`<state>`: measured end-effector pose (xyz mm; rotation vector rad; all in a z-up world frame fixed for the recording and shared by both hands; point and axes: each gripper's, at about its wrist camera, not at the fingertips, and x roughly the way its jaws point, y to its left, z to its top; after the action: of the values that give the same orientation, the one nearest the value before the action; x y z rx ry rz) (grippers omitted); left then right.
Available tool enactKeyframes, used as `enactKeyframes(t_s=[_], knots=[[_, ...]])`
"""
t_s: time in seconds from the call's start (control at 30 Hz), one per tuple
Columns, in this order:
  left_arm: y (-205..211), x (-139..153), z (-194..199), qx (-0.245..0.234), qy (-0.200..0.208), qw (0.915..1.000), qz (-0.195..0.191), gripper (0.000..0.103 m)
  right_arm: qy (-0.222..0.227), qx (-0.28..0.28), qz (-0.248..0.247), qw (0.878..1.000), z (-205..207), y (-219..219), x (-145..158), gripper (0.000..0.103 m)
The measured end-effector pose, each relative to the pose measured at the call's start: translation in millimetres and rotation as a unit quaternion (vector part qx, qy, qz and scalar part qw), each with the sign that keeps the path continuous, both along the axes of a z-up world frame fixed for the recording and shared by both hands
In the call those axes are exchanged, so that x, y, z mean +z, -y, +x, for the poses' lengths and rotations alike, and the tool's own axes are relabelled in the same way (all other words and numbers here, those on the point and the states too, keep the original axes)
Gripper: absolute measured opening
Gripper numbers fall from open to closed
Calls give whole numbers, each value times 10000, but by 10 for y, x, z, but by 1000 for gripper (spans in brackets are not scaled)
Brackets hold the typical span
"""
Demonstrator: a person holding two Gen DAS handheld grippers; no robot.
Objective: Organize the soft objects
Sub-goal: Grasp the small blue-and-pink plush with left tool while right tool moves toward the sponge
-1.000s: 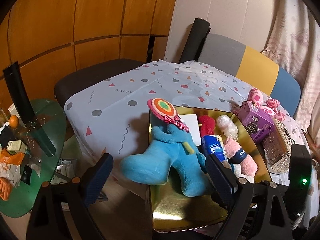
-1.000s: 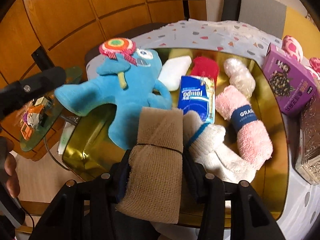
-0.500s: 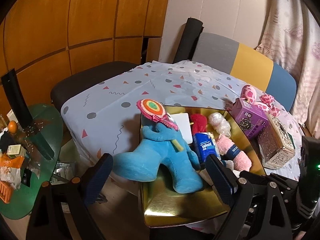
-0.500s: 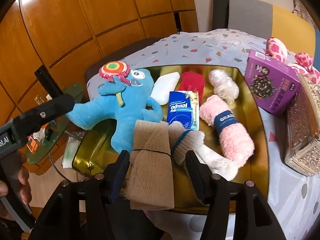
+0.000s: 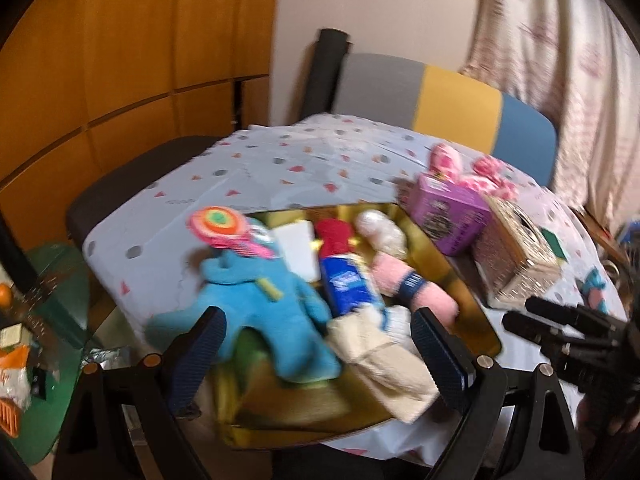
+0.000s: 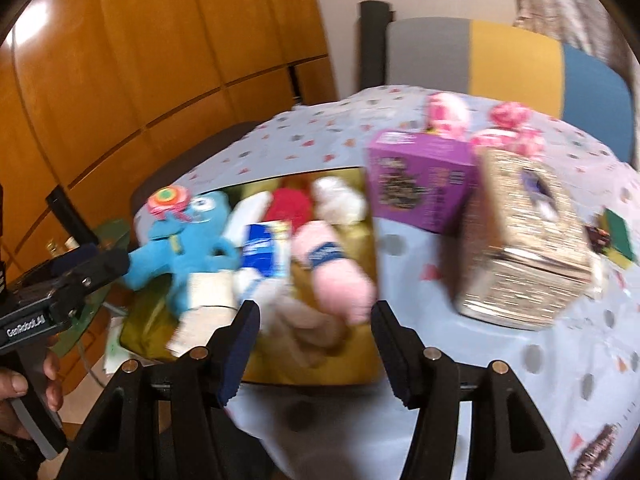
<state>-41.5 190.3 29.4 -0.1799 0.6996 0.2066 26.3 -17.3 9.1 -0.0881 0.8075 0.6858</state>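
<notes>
1. Gold tray holds the soft objects; both views are motion-blurred.
2. Beige gauze roll: coarse weave, lying at the tray's near edge, just ahead of the right gripper and left of its gap. Nothing sits between those jaws; they stand apart.
3. Blue plush toy: one, bright blue, with a striped lollipop at its head. It lies ahead of the left gripper, one leg over the tray's near left edge. Left jaws are wide apart and empty.
4. White sock with a blue band: one, beside the gauze roll, touching it.
5. Pink rolled towel: one, dark label band around its middle, ahead of the right jaws.
6. Blue tissue pack: one, between plush toy and pink towel.
7. Far row in the tray: one white pad, one red piece, one pale wrapped bundle.
8. Beyond the tray on the patterned tablecloth, right of the right jaws: one purple box, one glittery box, pink spotted plush.
9. A hand grips the left gripper's handle.
</notes>
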Motion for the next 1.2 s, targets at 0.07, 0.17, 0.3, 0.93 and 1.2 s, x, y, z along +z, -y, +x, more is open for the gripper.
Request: enactKeyframes(t_s=[0.07, 0.17, 0.3, 0.93, 1.2], knots=[[141, 9, 50, -240, 4, 9997, 39, 94, 33, -221, -45, 9997, 41, 198, 11, 59], [417, 37, 140, -760, 13, 9971, 92, 94, 40, -596, -107, 9982, 107, 559, -4, 59], [842, 85, 279, -1521, 29, 9883, 99, 94, -53, -1369, -145, 9905, 235, 1251, -32, 59], [2625, 67, 1141, -3500, -521, 9353, 17, 94, -370, -5873, 105, 8084, 220, 4640, -176, 59], [3581, -121, 1780, -4018, -938, 9103, -332, 83, -804, -6370, 1023, 7598, 63, 5111, -366, 59]])
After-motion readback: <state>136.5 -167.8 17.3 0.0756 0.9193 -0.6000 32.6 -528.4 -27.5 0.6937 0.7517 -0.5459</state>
